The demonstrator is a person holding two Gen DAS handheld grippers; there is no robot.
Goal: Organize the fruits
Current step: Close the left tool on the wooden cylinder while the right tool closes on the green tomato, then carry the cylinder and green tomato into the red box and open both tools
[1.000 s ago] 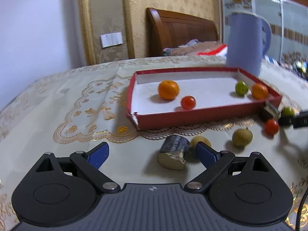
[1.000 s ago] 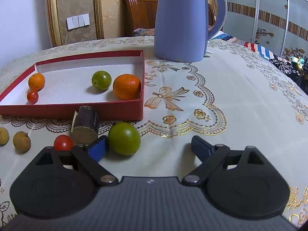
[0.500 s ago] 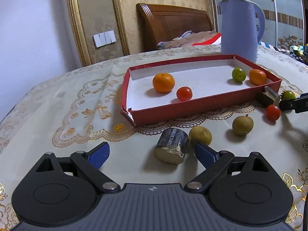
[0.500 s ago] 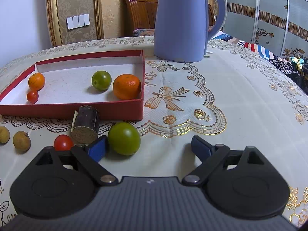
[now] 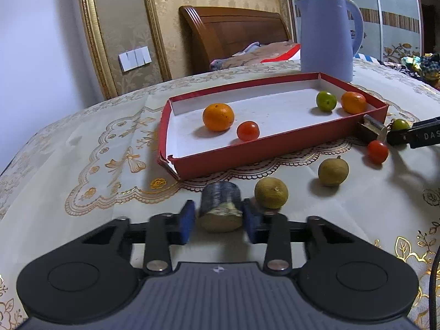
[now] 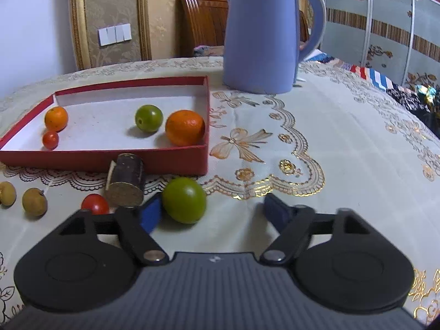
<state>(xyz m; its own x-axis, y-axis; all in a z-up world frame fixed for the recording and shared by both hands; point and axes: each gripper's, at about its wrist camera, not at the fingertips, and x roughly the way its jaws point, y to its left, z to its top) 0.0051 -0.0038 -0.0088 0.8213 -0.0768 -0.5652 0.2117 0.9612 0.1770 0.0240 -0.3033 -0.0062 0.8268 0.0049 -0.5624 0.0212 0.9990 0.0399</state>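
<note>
My left gripper (image 5: 218, 224) is shut on a dark sugarcane piece (image 5: 220, 209) on the tablecloth, in front of the red tray (image 5: 275, 152). The tray holds two oranges (image 5: 218, 117), a red tomato (image 5: 248, 131) and a green fruit (image 5: 326, 101). Two brown-green fruits (image 5: 271, 193) and a tomato (image 5: 377, 151) lie on the cloth. My right gripper (image 6: 211, 213) is open; a green fruit (image 6: 183, 199) sits between its jaws against the left finger (image 6: 150, 214). A second sugarcane piece (image 6: 126, 184) lies beside it.
A tall blue kettle (image 6: 261, 33) stands behind the tray's right end. The table is covered with an embroidered cream cloth (image 6: 330, 143). A wooden headboard (image 5: 233, 35) and a wall stand beyond the table. The right gripper shows in the left wrist view (image 5: 412, 136).
My left gripper has moved over the sugarcane piece and closed its jaws on it. The right gripper has narrowed slightly around the green fruit.
</note>
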